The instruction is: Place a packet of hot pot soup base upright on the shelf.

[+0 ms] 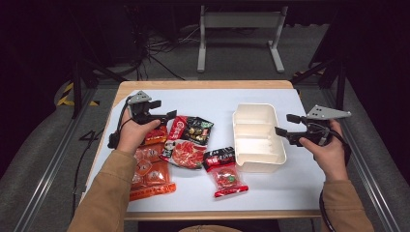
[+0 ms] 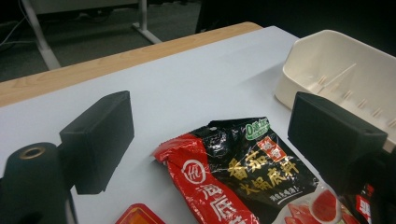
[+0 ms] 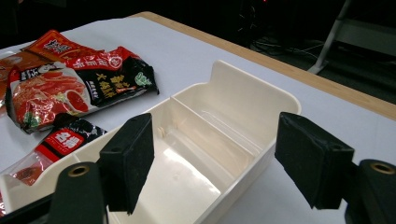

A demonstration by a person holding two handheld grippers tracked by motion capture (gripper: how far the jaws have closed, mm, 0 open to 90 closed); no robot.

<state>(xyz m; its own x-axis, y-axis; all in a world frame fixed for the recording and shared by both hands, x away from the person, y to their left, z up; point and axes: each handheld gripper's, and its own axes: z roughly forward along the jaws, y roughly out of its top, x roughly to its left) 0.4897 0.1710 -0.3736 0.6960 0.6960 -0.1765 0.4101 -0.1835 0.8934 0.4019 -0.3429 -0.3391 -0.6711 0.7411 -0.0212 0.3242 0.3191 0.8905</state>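
Left gripper [image 1: 162, 116] is hovering wide open over the black-red packet [image 2: 243, 172], likely light, crinkly, slippery, best pinched at its flat top edge.

Bright overhead light on white table top [image 1: 203, 188], dark surroundings, soft shadows, slightly blurred, glare on packets.

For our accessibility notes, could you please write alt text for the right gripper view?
The right tongs hang open just above a cream two-compartment bin, which holds nothing, on a white-topped table. To the left lie a red-and-black sauce packet and a smaller red packet close by the bin.
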